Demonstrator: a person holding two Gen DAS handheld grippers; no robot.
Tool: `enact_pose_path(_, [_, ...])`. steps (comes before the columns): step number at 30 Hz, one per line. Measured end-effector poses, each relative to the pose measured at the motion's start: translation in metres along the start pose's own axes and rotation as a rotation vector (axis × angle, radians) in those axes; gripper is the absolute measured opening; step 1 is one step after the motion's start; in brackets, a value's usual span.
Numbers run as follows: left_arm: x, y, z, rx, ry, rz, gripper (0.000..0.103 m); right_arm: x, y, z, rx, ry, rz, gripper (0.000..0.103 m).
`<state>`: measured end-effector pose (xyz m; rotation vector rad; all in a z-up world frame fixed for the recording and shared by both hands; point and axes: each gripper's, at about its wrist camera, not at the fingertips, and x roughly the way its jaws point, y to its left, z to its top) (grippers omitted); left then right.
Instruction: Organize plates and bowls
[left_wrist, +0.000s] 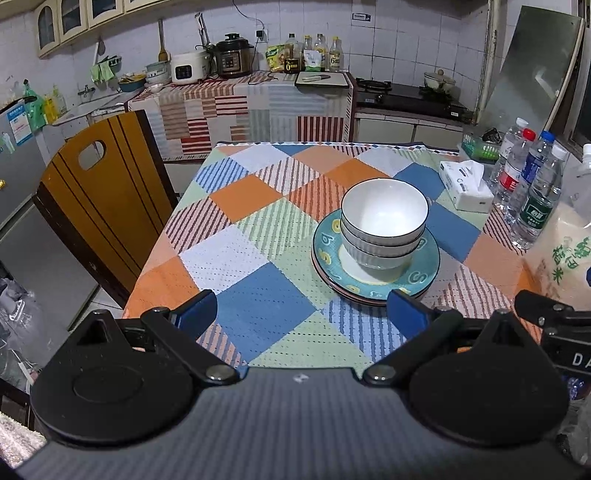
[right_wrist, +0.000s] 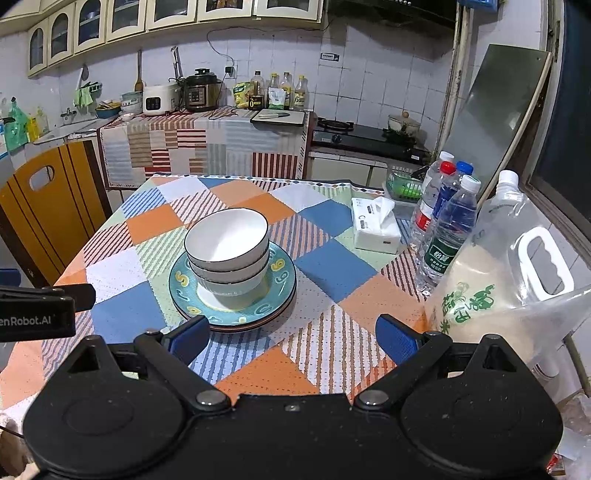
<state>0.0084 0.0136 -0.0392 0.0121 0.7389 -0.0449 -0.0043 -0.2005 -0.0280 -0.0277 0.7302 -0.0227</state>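
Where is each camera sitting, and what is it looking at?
Left wrist view: sits on the left gripper, facing across the table toward the kitchen counter; its own open blue fingers show, the right gripper's tip at the edge.
Right wrist view: sits on the right gripper, facing the same way; open blue fingers show, the left gripper's side at the left.
Both see the stacked bowls on the plates, tissue box and bottles.

The left claw (left_wrist: 301, 314) hovers above the near edge of the worktop (left_wrist: 258, 206), its blue pads (left_wrist: 195, 310) spread wide apart and holding nothing. The right claw (right_wrist: 291, 339) hangs beside it over the same edge, likewise wide open and empty.
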Motion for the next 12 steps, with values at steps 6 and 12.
enact_pose_path(6, [-0.0022, -0.0002, -0.0009, 0.000, -0.010, -0.034, 0.100, 0.0011, -0.0017, -0.0005, 0.006, 0.005, -0.005, 0.099])
enact_pose_path(12, [-0.0021, -0.0004, -0.0003, -0.001, -0.010, -0.039, 0.100, 0.0004, -0.0023, -0.0006, 0.005, 0.006, -0.003, 0.099])
